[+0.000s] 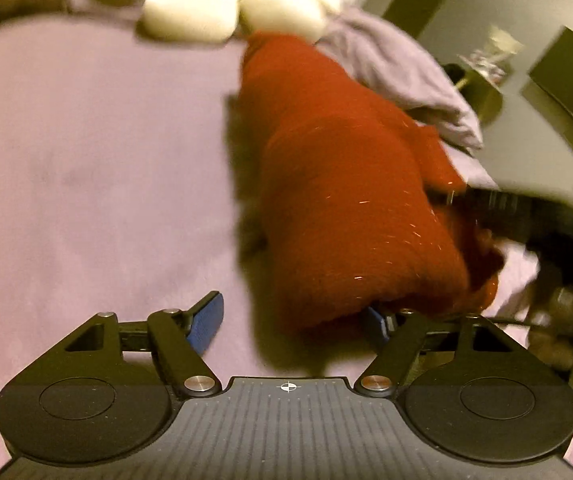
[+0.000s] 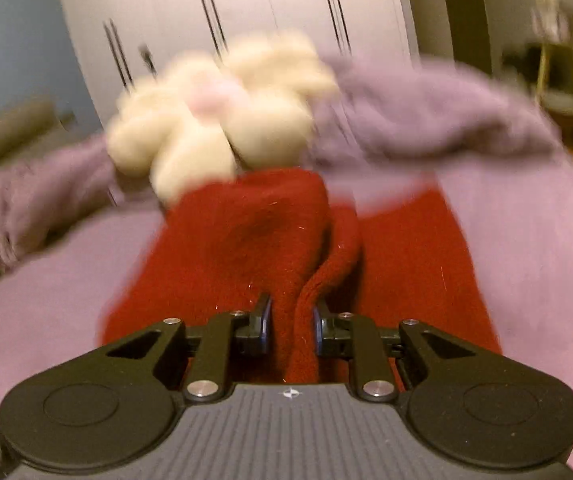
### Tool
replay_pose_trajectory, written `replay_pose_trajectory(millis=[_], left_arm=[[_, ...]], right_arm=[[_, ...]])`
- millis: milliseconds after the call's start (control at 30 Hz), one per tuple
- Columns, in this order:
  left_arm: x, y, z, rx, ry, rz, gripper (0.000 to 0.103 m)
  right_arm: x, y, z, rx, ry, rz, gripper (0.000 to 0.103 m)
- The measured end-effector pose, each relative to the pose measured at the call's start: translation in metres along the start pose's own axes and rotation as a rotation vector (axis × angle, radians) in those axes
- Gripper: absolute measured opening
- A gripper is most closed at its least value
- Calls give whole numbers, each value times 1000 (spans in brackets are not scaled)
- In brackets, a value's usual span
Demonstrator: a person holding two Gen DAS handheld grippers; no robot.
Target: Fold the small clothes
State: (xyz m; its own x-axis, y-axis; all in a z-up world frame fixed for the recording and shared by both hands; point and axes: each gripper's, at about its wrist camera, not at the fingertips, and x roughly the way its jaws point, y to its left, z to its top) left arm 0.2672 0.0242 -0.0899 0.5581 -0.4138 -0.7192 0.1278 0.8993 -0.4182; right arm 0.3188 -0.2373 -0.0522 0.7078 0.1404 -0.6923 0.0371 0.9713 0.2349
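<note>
A red knitted garment point(image 1: 342, 184) lies partly folded on the lilac bed sheet point(image 1: 86, 160). My left gripper point(image 1: 292, 320) stands open at its near end. The left blue pad point(image 1: 206, 320) is apart from the cloth, while the right pad point(image 1: 378, 322) is half hidden under the garment's edge. In the right wrist view the same red garment point(image 2: 246, 248) spreads ahead, blurred. My right gripper point(image 2: 291, 320) is shut on a raised ridge of this red knit, which fills the gap between both blue pads.
A white plush flower point(image 1: 214, 8) point(image 2: 214, 120) sits just beyond the garment's far end. A crumpled lilac blanket point(image 1: 398, 68) point(image 2: 426, 112) is bunched behind and to the right. White wardrobe doors point(image 2: 246, 8) stand past the bed, and the bed's edge runs along the right point(image 1: 486, 168).
</note>
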Motion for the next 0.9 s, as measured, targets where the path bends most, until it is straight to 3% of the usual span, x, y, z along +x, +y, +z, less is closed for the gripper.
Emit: replay_pose_trajectory(millis=[200,267,433,567,667,733,767,800,867,900], left_arm=[[5,-1,1,-10,-10,6,77],[5,-6,2,-7,-6,9,77],[3,-9,0,19,2,7,79],[6,-6,0,17,10,2,79],[10,-9,2,23,12,1,82],[10,-12,1,31,13,4,83],[10,-13,0,36,13,6,84],[10,-14,-1,47,12,10,84],[9,-15,-1,53,10,16,84],[8,-16,-1,49,9,19,84]], right_arm=[[-7,-41,2,267,-7,228,46],[2,-39,3,271,20,250,56],[17,-34,2,299,69,290,57],[20,-36,11,357,61,364,76],[28,-29,15,383,91,393,77],[34,-18,17,343,94,367,77],[37,-11,19,309,86,331,73],[38,-3,21,271,74,300,65],[36,13,24,183,63,259,37],[32,22,27,122,47,240,30]])
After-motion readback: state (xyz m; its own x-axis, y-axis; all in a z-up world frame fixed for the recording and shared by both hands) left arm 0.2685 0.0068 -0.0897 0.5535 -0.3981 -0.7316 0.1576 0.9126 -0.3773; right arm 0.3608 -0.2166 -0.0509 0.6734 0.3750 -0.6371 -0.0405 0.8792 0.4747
